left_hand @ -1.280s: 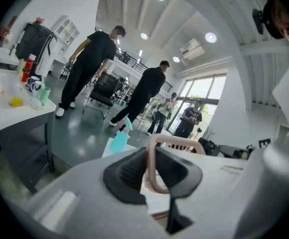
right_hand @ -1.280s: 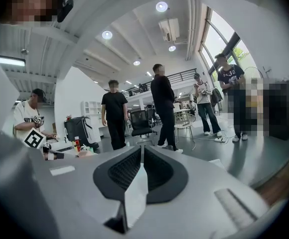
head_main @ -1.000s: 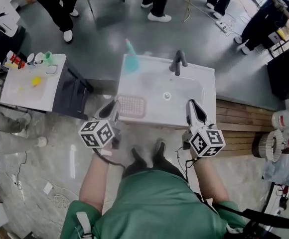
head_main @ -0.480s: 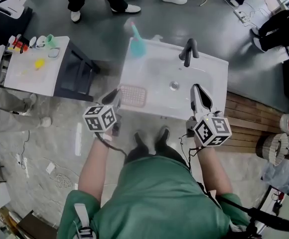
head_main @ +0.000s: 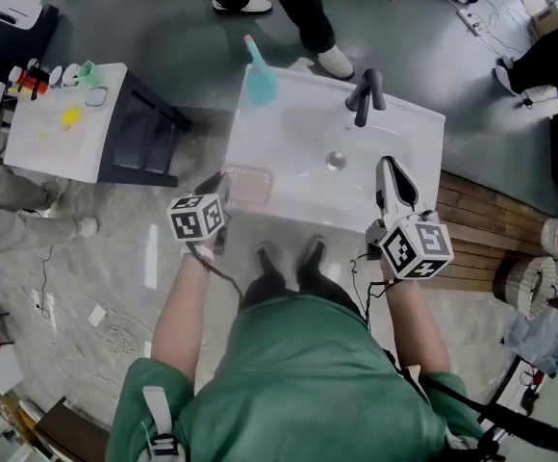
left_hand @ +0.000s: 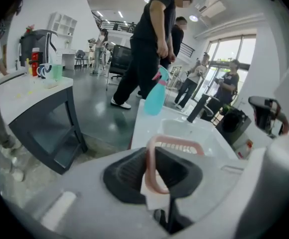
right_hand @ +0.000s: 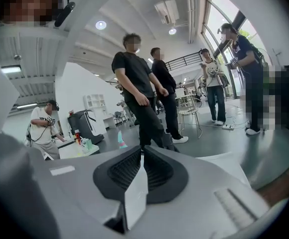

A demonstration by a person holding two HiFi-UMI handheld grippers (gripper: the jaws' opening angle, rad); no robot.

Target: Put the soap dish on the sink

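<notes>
Plainly the job is nearly done but not finished; the left gripper [left_hand: 153,158], at the sink's [head_main: 293,114] near left corner, has its jaws clamped on the near rim of the pink soap dish [left_hand: 151,171], which reaches out from them over the sink's left front ledge; seen from the head view, the dish lies on or just above that ledge, and I cannot tell whether its weight rests there; what is left, by my reckoning, is to settle it flat, let the jaws part and draw the gripper back; the right gripper [right_hand: 140,156] hangs over the sink's near right edge with its jaws together and nothing between them, so it takes no share in this; farther on, in the middle of the sink, sits the drain [head_main: 335,161]; at the sink's far edge stand the dark tap [head_main: 366,96] toward the right and a teal bottle [head_main: 258,80] at the far left corner; beyond the sink a person [left_hand: 149,49] stands on the grey floor.
</notes>
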